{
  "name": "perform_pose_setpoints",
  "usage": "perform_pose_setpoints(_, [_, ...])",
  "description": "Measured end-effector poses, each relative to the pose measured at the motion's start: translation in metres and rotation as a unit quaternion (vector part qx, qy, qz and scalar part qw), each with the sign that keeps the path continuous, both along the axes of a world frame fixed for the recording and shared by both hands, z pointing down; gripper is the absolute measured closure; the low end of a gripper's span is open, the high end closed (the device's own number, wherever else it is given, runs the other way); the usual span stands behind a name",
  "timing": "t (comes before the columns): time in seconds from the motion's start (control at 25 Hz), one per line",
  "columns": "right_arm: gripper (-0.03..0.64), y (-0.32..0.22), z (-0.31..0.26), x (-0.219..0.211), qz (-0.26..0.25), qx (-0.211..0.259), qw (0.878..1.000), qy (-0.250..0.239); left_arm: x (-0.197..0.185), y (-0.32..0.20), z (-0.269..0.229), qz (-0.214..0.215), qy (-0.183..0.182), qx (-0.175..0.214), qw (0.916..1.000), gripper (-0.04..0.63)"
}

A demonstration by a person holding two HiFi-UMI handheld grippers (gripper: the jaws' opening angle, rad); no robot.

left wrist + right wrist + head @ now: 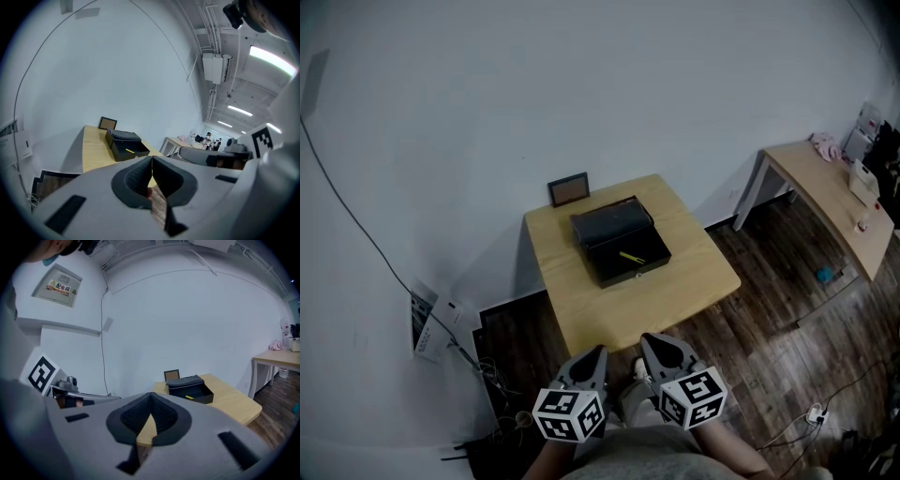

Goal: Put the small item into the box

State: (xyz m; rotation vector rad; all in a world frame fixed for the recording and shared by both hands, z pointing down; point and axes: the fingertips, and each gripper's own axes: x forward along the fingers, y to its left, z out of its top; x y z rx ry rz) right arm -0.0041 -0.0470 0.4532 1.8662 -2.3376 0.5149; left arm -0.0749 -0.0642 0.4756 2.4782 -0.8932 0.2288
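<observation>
**A:** Start with the big things. The wooden table (581,309) fills the middle of your head view. You're standing back from its near edge, so nothing on it is within reach.

**B:** The black box (636,273) sits toward the far side of that table, and its lid (609,223) is tipped back against the rear. That leaves the inside open to you from above. A small picture frame (569,189) stands just behind it at the table's back edge.

**A:** Your left gripper (598,354) and right gripper (649,339) are at the bottom of the frame, close to your body and side by side. Both are well apart from the box. My guess is you hold them low because there's nothing left to carry.

**B:** I agree. In the left gripper view, the left gripper (151,159) has its pads pressed flat together with nothing between them. In the right gripper view, the right gripper (151,397) has its tips meeting, and only the table edge shows through the gap below them. It's empty too.

**A:** Last, the small item (631,257), a thin yellow sliver. It lies on the floor of the box, inside the walls and touching neither gripper. Judging by that, your task looks done.
</observation>
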Motion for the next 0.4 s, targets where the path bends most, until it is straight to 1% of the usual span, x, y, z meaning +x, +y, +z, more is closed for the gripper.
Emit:
perform_pose_setpoints(0.2, [0.617,0.0000,-0.0027,0.0030,0.005,0.009,1.000,-0.006,0.0011,-0.0005,-0.0016,0.002,0.002,0.001,1.0000,0.592])
perform_pose_setpoints(0.4, [0.617,-0.0034,-0.0073,-0.0006,-0.002,0.016,1.000,-0.008,-0.0003,-0.0027,-0.0019,0.003,0.003,0.001,1.0000,0.591])
